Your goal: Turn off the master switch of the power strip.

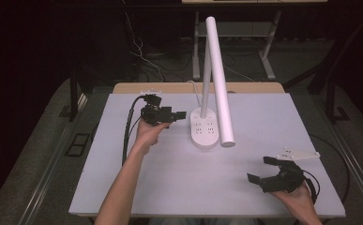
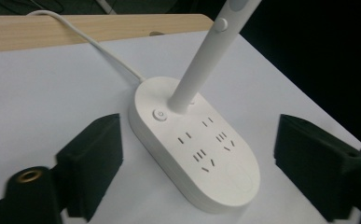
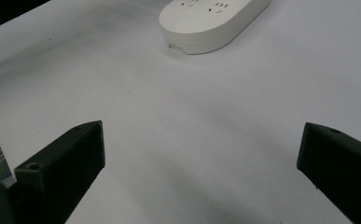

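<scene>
Flanking lamp base (image 2: 194, 154): left gripper (image 2: 197, 158), jaws apart.

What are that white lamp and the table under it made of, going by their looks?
The lamp, with its socket base, looks like smooth moulded plastic with a satin white finish: rounded edges and a soft sheen. The table seems to have a matt pale sheet on top, perhaps laminate or paper; a strip of light wood shows at its far edge. The cord looks rubbery or plastic.
</scene>
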The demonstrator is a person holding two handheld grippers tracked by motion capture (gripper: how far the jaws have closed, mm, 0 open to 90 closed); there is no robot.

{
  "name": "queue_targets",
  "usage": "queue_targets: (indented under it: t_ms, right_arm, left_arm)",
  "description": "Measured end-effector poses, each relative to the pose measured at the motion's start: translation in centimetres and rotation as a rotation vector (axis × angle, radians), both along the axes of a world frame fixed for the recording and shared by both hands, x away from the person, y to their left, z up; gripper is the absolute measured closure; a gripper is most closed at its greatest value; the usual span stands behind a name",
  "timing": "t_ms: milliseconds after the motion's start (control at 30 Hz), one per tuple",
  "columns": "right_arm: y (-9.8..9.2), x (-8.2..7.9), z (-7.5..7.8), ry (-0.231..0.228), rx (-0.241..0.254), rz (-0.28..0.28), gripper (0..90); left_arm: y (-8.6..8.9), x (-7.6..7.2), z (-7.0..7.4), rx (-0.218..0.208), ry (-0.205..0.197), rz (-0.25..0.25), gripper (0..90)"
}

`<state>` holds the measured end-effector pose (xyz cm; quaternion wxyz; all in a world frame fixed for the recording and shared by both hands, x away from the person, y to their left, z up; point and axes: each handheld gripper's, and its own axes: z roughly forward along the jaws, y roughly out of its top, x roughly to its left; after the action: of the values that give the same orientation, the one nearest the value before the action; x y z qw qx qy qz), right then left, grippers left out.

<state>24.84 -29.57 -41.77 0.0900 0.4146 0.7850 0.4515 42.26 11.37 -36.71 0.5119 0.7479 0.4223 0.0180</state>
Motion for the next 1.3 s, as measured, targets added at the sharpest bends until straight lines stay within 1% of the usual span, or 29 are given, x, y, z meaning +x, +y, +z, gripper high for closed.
queue_targets:
  t_ms: [33,67,100,133,233,267,433,600,667,800,967,1033,1133,1233,1300]
  right_arm:
    - [0.0,0.0,0.0,0.001,0.001,-0.001,0.2]
    - [0.0,0.0,0.0,0.001,0.001,-0.001,0.1]
    - [0.0,0.0,0.0,0.001,0.0,-0.001,0.2]
    - [0.0,0.0,0.0,0.002,0.0,0.0,0.2]
    - [0.1,0.0,0.0,0.005,-0.001,0.001,0.2]
    - [0.1,0.0,0.0,0.002,-0.001,0.002,0.2]
    - [0.2,0.0,0.0,0.004,-0.002,0.003,0.2]
    - [0.2,-0.1,0.0,0.0,-0.003,0.004,0.2]
    - [0.2,0.0,0.0,0.0,-0.003,0.003,0.2]
    - [0.2,-0.1,0.0,0.001,-0.004,0.005,0.1]
    - [0.2,-0.1,-0.1,0.004,-0.005,0.004,0.1]
    - [0.2,0.0,-0.1,0.003,-0.006,0.005,0.2]
    - [0.3,0.0,-0.1,0.005,-0.006,0.002,0.2]
    - [0.3,0.0,-0.1,0.003,-0.006,0.002,0.2]
    - [0.3,0.0,-0.1,0.002,-0.007,0.001,0.2]
  left_arm:
    - [0.2,-0.2,0.1,0.001,-0.001,0.003,9.5]
    - [0.4,-0.4,0.2,0.0,0.004,0.007,4.5]
    - [0.6,-0.5,0.3,0.0,0.002,0.0,0.0]
    - [0.8,-0.8,0.4,-0.002,-0.001,0.003,0.0]
    - [1.5,-1.5,0.4,0.024,-0.011,-0.01,0.0]
    - [1.6,-1.8,0.5,0.025,-0.014,-0.008,0.0]
    - [2.8,-3.1,0.5,0.017,-0.032,0.008,0.0]
    - [3.9,-4.5,0.6,0.016,-0.053,0.004,0.0]
    - [4.4,-5.1,0.7,0.009,-0.06,0.007,0.0]
    - [5.3,-6.2,0.6,0.011,-0.073,0.011,0.0]
    - [6.2,-7.6,0.5,0.001,-0.091,0.012,0.0]
    - [6.4,-8.2,0.4,0.0,-0.103,0.006,0.0]
    - [6.6,-9.0,0.0,0.021,-0.122,-0.002,0.0]
    - [7.0,-9.8,-0.5,0.033,-0.129,-0.001,0.0]
    - [7.1,-10.4,-0.9,0.029,-0.129,0.002,0.0]
